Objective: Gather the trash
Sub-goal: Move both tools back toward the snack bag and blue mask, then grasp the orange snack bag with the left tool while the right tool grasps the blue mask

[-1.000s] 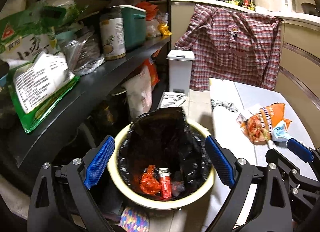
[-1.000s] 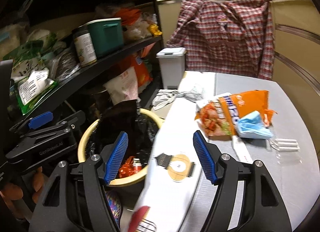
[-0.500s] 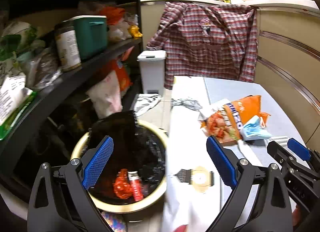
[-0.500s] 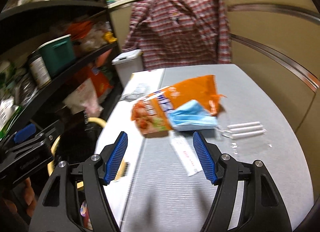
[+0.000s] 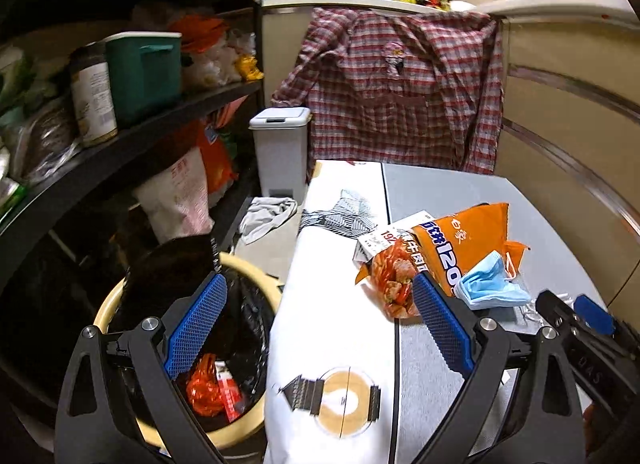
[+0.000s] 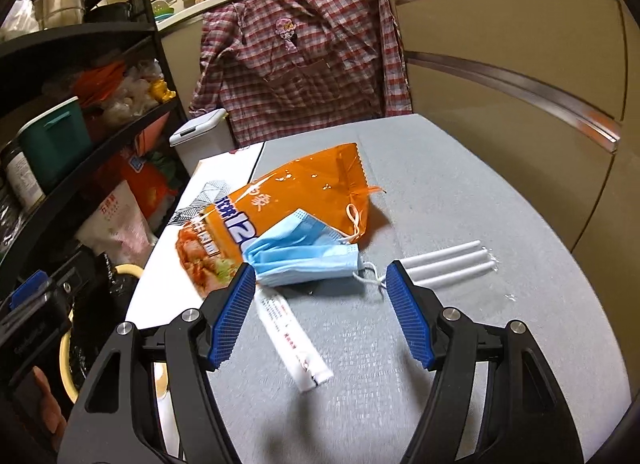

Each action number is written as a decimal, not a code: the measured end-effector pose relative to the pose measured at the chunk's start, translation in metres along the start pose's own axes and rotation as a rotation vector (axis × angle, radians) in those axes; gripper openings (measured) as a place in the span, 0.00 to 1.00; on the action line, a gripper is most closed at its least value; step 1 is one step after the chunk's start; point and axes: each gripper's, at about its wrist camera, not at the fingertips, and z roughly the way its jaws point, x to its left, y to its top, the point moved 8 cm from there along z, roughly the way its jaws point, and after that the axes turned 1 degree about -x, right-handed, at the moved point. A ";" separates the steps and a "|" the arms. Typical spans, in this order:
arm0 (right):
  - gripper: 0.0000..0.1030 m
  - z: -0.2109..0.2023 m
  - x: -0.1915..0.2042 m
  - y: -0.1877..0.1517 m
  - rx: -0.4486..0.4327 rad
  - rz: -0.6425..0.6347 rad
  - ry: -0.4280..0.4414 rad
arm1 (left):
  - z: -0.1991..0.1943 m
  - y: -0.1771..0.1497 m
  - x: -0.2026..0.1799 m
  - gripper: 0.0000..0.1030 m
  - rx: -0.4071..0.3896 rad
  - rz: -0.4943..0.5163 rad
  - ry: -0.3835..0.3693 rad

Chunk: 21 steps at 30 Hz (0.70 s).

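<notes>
Both tongs wide, empty, over trash on tabletop (image 6: 460,192).
Blue mask (image 6: 304,256) sat frame centre, just above right tongs (image 6: 320,284); left tongs (image 5: 316,304) straddled bin (image 5: 244,268) edge, lower left.

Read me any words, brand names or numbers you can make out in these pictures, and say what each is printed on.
"120": orange snack bag, beside Chinese characters too blurred to read.
"192": white packet tucked under that bag.
Red print on the long white sachet: too small to read.
Can label on the shelf: blurred.
Pink-printed white bag: unreadable.
</notes>
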 end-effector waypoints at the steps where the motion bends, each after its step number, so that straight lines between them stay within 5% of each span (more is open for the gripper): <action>1: 0.66 0.004 -0.002 0.001 0.006 0.007 0.000 | 0.004 0.000 -0.004 0.89 -0.002 0.008 -0.004; 9: 0.66 0.044 -0.012 0.005 0.033 0.043 -0.034 | 0.037 0.005 -0.031 0.89 -0.028 0.073 -0.065; 21: 0.64 0.072 -0.016 0.000 0.067 0.050 -0.054 | 0.089 0.003 -0.049 0.87 -0.023 0.003 -0.168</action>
